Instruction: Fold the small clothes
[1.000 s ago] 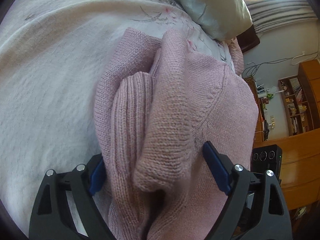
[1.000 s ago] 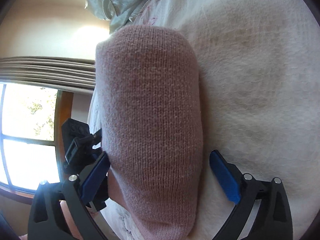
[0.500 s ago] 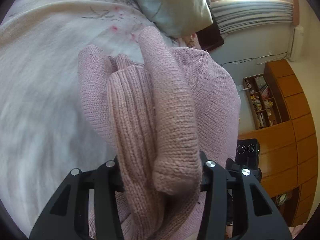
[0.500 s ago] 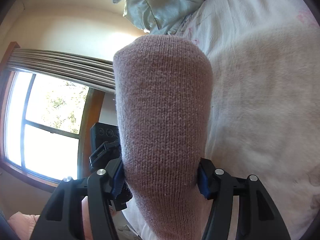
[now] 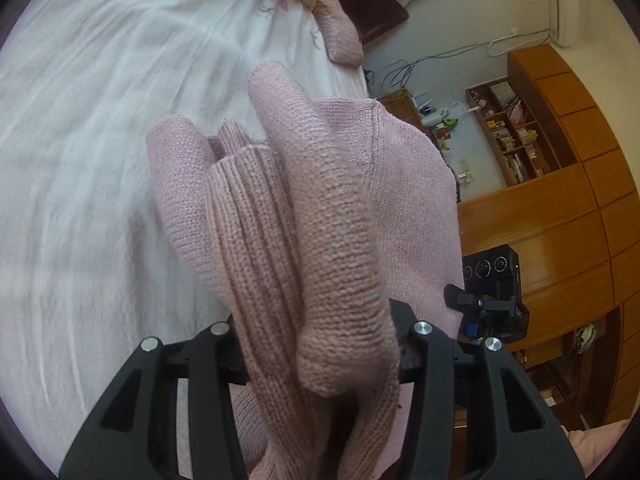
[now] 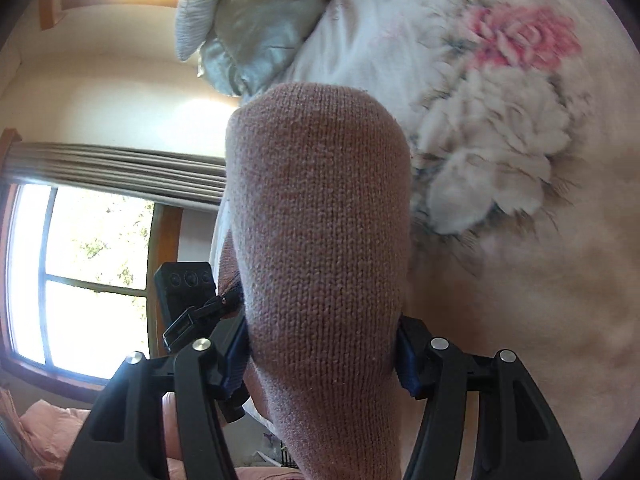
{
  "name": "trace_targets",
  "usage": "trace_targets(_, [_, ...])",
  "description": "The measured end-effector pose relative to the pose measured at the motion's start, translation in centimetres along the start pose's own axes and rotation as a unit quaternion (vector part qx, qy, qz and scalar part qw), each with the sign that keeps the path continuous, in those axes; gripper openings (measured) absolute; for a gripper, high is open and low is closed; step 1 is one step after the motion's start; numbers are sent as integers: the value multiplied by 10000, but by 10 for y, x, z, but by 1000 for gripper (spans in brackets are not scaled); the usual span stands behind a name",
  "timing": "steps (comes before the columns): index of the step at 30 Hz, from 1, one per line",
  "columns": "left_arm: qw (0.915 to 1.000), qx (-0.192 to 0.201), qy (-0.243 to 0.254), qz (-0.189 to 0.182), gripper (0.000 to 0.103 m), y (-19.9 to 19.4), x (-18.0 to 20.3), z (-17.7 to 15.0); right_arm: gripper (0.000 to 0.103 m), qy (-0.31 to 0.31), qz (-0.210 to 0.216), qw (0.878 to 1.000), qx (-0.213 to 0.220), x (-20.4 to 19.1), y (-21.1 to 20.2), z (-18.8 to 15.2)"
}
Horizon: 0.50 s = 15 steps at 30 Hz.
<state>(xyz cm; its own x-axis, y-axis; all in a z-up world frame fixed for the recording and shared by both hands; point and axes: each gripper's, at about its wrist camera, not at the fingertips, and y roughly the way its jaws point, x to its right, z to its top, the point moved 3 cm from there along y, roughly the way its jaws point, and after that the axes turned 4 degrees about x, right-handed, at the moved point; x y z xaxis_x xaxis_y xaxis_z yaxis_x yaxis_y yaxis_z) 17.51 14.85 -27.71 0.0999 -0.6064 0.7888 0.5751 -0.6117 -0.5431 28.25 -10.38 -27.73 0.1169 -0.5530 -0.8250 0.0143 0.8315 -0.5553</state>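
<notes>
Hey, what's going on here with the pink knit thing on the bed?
A person is folding a pink knit sweater over a bed covered by a white floral bedspread. The left hand-held gripper is shut on a bunched part of the sweater, ribbed edge included. The right hand-held gripper is shut on another fold of it. Both ends look raised off the bedspread, so the fold is mid-way, not laid down yet.

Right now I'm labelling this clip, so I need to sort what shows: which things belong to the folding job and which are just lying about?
Belongs to the job:
- pink knit sweater
- left gripper, shut on it
- right gripper, shut on it
- floral bedspread as folding surface

Just lying about:
- pale pillow
- wooden bookshelf
- curtain
- window
</notes>
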Motion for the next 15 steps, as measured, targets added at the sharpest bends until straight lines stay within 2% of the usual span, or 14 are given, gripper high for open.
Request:
trace_targets(3, [9992,-164,125,352,47,26,-18,-11,62,522,-120,9986,-15,51,18,-12])
trace_targets(5, [9992,-149,59,354,51,31,-22,-10,63,708,156,9972,161,64,20,-16])
trace_targets(6, [9989,-149,89,429,51,32,-19,-8,65,659,161,9975,204,62,19,-16])
trace_targets(9, [9966,-177,247,760,54,26,-5,-8,80,447,-25,9989,142,51,14,-19])
trace_targets(13, [9943,-26,215,1040,61,-2,5,-14,89,117,-324,9994,54,40,-3,-35])
trace_targets(15, [9923,43,308,1197,64,-17,12,-25,90,80,-383,9992,-14,43,-11,-50])
